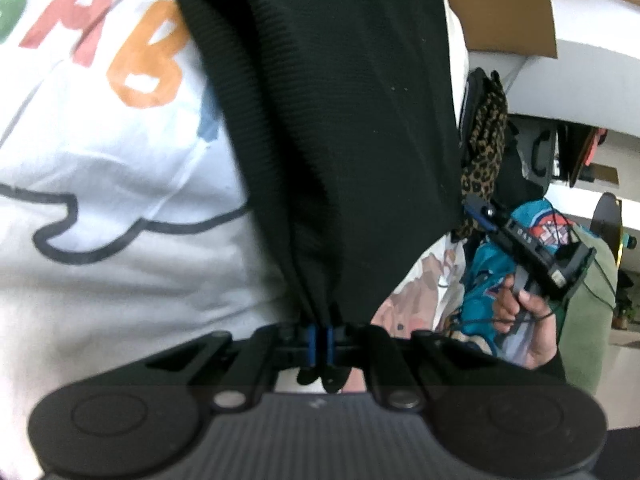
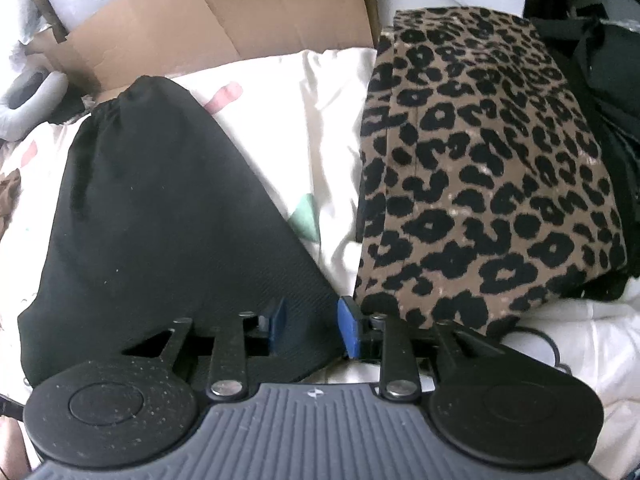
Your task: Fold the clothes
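I am in a lived-in home, most likely a bedroom or spare room used for sorting laundry. Under my work lies a white bedsheet [image 1: 100, 168] printed with childlike coloured letters [image 1: 120, 36] and cartoon outlines. A folded leopard-print garment [image 2: 480, 168] rests on the sheet, with dark clothes [image 2: 600, 100] heaped just beside it. A flattened cardboard box [image 2: 224, 16] leans behind the bedding. In the left wrist view, more bright clothing [image 1: 492, 280] is piled nearby, and a skateboard [image 1: 608, 224] stands upright against a pale wall.
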Demonstrator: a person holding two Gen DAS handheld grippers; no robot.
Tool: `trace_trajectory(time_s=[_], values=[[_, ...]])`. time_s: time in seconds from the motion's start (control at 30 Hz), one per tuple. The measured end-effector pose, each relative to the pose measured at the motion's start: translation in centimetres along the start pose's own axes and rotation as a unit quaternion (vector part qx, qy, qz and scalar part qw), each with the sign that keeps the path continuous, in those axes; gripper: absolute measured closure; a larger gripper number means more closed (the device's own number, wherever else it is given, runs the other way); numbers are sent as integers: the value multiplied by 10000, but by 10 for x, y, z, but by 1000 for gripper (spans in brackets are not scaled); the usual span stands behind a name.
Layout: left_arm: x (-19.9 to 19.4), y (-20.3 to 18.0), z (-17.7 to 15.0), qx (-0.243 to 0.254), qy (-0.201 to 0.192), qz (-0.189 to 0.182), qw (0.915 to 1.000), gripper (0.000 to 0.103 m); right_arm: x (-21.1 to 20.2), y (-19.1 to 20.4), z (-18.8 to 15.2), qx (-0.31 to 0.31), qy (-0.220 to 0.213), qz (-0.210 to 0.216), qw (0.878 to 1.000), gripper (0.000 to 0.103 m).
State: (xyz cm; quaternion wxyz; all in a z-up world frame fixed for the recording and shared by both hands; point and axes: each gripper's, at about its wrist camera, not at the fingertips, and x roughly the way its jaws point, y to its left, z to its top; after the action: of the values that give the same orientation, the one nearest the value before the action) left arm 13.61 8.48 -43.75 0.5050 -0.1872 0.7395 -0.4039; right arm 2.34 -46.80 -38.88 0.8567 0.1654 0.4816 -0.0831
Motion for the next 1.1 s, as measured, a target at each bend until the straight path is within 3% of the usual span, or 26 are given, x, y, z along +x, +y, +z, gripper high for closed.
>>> trace_trajectory(time_s=[0.43,0.83,0.93,1.0,1.1], values=[[-4,-4,1,227,153,417,9988,98,34,15,22,-239,-85,402,9989,68],[-1,-4,3,291,204,592,9976,98,55,11,12,-112,148,278,9994,69],[-1,-6,3,304,222,622,9974,98,54,20,12,-365,180,176,9990,77],[-3,-8,3,311,235,633,9972,98,52,22,14,-381,281,222,9986,93],[-7,-13,3,316,249,626,9972,98,49,17,17,-213,380,357,9984,98]])
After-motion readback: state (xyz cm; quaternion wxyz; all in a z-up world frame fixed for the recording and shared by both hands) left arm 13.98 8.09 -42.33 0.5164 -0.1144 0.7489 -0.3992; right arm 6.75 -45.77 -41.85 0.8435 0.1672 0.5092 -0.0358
